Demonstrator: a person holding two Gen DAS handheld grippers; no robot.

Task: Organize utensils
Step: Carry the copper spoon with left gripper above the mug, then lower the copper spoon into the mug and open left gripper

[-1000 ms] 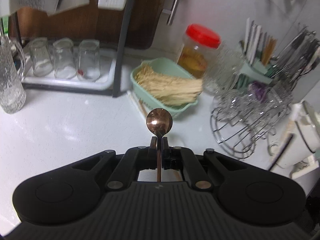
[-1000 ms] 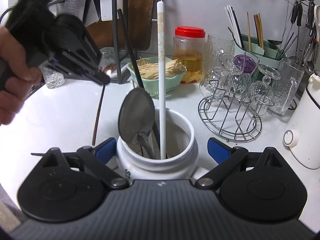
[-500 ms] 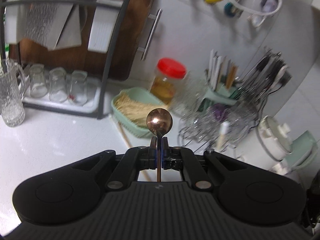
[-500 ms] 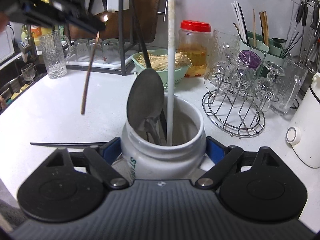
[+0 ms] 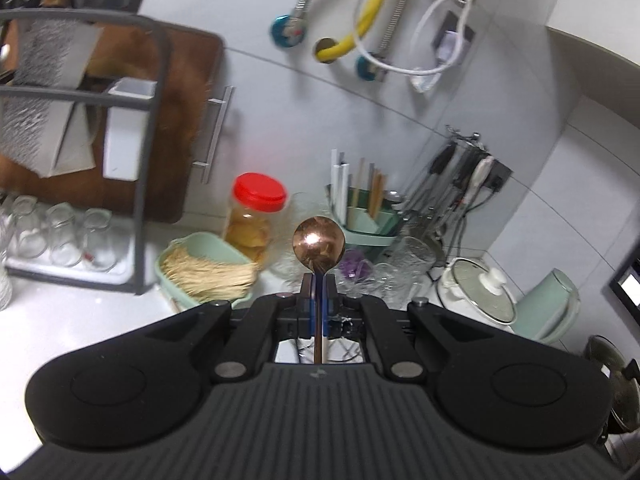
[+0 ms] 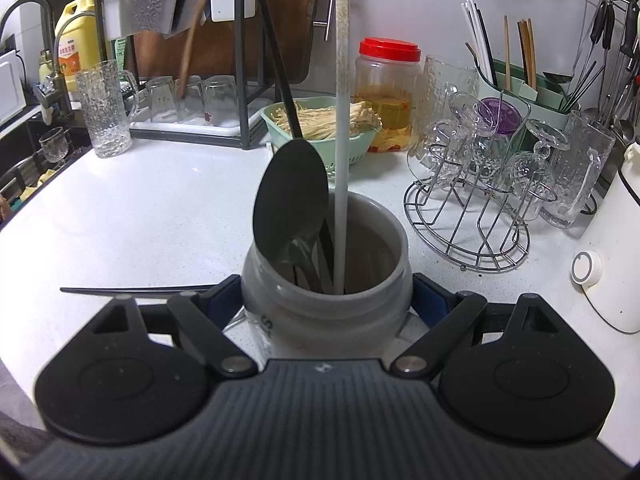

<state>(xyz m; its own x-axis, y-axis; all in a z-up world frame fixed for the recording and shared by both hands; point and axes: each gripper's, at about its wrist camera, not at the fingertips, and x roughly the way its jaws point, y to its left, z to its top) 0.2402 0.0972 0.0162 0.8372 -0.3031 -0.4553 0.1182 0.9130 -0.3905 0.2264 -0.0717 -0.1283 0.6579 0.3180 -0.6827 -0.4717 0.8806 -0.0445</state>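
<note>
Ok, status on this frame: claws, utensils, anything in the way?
Left claw shut on copper spoon, raised. Right claw clamps white jar. Black chopstick on counter.

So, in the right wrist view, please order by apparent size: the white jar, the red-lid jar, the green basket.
1. white jar, largest, though it is nearest the camera.
2. red-lid jar and green basket look alike; I cannot rank them.
</note>
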